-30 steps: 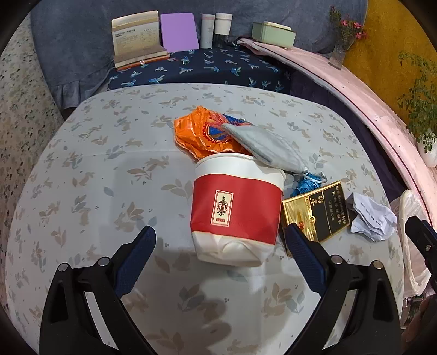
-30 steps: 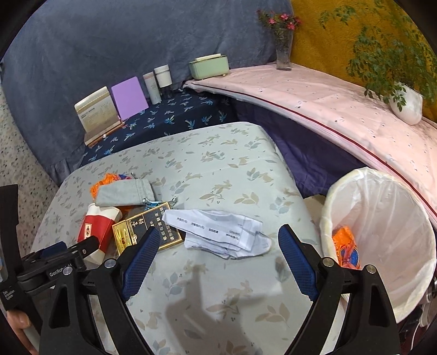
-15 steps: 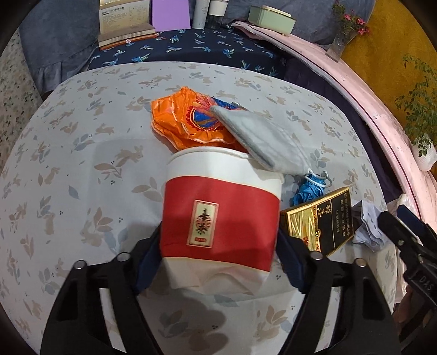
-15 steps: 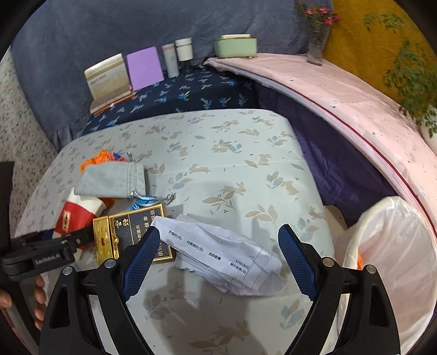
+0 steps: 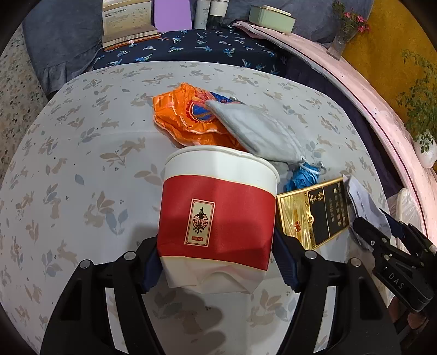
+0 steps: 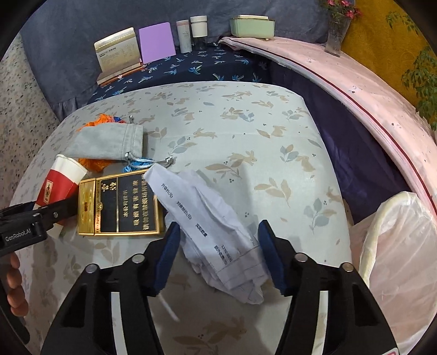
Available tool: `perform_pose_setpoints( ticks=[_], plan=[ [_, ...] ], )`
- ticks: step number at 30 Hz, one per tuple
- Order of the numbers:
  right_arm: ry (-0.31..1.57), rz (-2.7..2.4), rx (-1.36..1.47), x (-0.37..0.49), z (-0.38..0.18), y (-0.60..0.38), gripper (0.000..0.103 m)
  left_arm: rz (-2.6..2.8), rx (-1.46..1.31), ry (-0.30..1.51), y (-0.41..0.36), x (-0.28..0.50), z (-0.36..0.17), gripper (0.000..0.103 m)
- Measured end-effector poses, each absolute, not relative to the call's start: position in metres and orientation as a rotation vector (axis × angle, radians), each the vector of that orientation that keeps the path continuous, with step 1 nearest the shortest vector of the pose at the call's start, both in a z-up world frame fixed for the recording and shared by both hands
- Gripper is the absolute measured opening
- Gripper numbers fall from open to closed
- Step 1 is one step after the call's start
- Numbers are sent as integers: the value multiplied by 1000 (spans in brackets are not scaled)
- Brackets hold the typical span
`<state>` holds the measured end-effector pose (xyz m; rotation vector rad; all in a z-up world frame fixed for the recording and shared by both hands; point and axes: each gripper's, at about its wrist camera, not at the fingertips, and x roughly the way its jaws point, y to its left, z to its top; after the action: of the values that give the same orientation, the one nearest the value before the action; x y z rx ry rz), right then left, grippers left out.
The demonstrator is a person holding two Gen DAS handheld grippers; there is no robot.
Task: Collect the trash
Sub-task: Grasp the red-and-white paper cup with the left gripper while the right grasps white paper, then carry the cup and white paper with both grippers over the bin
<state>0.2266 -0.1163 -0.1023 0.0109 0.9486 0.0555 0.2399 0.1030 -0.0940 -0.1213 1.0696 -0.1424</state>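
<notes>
A crushed red and white paper cup lies on the floral table, and my left gripper is shut on its lower part. The cup also shows in the right wrist view. Crumpled white paper lies between the fingers of my right gripper, which is closing around it with both pads near its sides. An orange wrapper, a grey pouch with a blue cord and a gold and black box lie behind and beside the cup.
A bin lined with a white bag stands at the table's right edge. Books, a purple card, jars and a green box sit on the dark cloth at the back. A pink ledge curves along the right.
My left gripper has closed on the paper cup. My right gripper has moved down to the crumpled paper and its jaws have narrowed around it.
</notes>
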Motion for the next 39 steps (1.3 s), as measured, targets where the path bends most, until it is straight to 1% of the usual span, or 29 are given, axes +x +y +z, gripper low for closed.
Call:
perform_pose_setpoints(
  ticks=[2, 3, 4, 7, 13, 23, 32, 39],
  plan=[
    [946, 56, 12, 222, -101, -116, 44, -139, -120, 1069, 102, 236, -93, 66],
    [948, 59, 20, 220, -101, -117, 32, -138, -125, 1068, 102, 233, -92, 66],
    [954, 66, 33, 218, -101, -118, 27, -136, -128, 1067, 102, 231, -90, 66],
    [959, 73, 71, 210, -99, -121, 24, -132, -129, 1054, 103, 224, -83, 66],
    [924, 77, 102, 189, -88, -119, 22, -132, -135, 1009, 104, 211, -61, 65],
    [818, 45, 158, 153, -45, -132, 21, -195, -111, 928, 79, 184, -21, 65],
    [758, -37, 206, 116, -13, -166, 22, -310, -50, 870, 21, 159, 8, 65],
    [719, -102, 235, 87, 1, -202, 22, -404, -1, 851, -34, 143, 19, 65]
  ],
)
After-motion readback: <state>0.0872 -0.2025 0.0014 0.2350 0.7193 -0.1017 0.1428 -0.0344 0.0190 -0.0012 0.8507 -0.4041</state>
